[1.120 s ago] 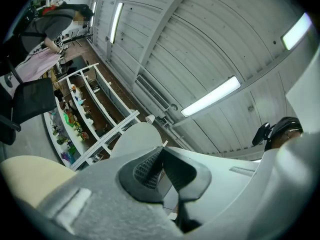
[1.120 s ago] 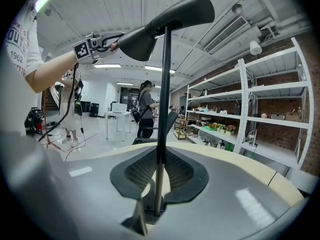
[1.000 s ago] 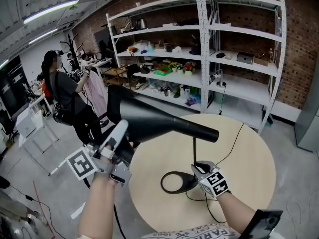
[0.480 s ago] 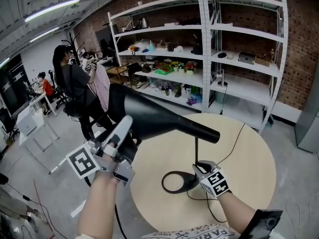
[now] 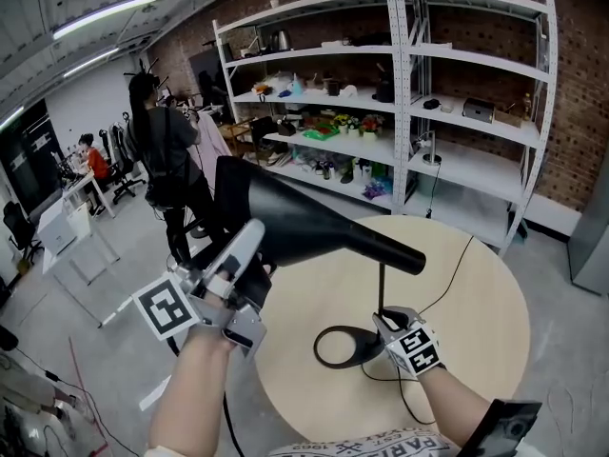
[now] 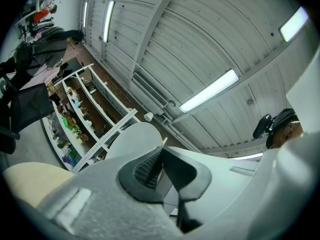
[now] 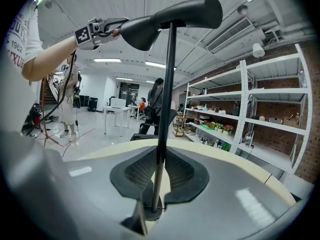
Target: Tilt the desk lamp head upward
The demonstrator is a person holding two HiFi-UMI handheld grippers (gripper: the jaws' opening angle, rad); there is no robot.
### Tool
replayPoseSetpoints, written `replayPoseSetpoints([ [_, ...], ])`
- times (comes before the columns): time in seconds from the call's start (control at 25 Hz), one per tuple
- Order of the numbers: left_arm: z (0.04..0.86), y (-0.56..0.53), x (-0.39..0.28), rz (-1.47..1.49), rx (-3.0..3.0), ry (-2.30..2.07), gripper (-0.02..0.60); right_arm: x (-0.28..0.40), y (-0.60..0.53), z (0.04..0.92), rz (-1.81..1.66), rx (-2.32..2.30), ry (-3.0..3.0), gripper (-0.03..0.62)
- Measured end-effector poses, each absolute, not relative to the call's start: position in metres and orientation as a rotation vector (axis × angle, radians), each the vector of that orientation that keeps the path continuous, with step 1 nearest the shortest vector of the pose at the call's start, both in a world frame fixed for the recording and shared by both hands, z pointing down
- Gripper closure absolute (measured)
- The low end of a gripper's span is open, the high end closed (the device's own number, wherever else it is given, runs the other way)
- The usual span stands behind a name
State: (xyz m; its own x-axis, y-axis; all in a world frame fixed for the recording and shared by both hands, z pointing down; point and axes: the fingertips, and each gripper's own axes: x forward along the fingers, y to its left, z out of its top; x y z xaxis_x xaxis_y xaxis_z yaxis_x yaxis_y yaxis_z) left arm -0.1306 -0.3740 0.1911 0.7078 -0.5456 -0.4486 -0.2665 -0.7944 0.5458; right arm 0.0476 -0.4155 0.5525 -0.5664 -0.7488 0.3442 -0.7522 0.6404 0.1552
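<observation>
Caught at the tilting step itself, by the look of it. Standing on the round table, a little toward 9 o'clock of its middle: a black desk lamp with ring-shaped base, thin pole and long lamp head, slanting from the narrow end at 3 o'clock up to the wide mouth at 10 o'clock.

Pinned low down by the right gripper, at the base's 2 o'clock, jaws partway closed and pressing the pole from both sides. Met at the wide end's 7 o'clock by the left gripper, angled upward, jaws shut tight against each other. No lamp rim visible between them, so probably propping rather than pinching; exact contact hidden behind the head.

Judged well along, the mouth already riding high. Called for next: at most a small further lift at the wide end, the pole kept firm so the base stays flat, then a gentle let-go on both sides.

No brand readable on the lamp. Square black-and-white markers on both grippers, no words. On the shirt at 6 o'clock of the head view, printed letters and a year-like number, too warped to trust. Goods on the shelves at 12 o'clock too small to read.
</observation>
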Motion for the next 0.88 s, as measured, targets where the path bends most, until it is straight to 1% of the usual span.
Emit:
replayPoseSetpoints([
  [0.28,0.193,-0.372,-0.134,-0.843,2.450,-0.641,0.574,0.045,-0.415,0.553,0.004,1.184,-2.474,0.543],
  [0.56,0.196,-0.372,-0.136,-0.920,2.448,-0.625,0.572,0.049,-0.415,0.555,0.043,1.176,-2.484,0.539],
  [0.6,0.198,-0.372,-0.138,-0.931,2.438,-0.618,0.560,0.050,-0.415,0.555,0.045,1.177,-2.487,0.537],
  [0.68,0.204,-0.372,-0.140,-0.930,2.436,-0.631,0.517,0.054,-0.414,0.552,0.073,1.195,-2.505,0.539],
  [0.76,0.216,-0.369,-0.143,-0.904,2.438,-0.666,0.495,0.059,-0.410,0.542,0.076,1.229,-2.514,0.531],
  [0.88,0.244,-0.358,-0.144,-0.852,2.433,-0.707,0.492,0.068,-0.397,0.520,0.039,1.285,-2.534,0.533],
])
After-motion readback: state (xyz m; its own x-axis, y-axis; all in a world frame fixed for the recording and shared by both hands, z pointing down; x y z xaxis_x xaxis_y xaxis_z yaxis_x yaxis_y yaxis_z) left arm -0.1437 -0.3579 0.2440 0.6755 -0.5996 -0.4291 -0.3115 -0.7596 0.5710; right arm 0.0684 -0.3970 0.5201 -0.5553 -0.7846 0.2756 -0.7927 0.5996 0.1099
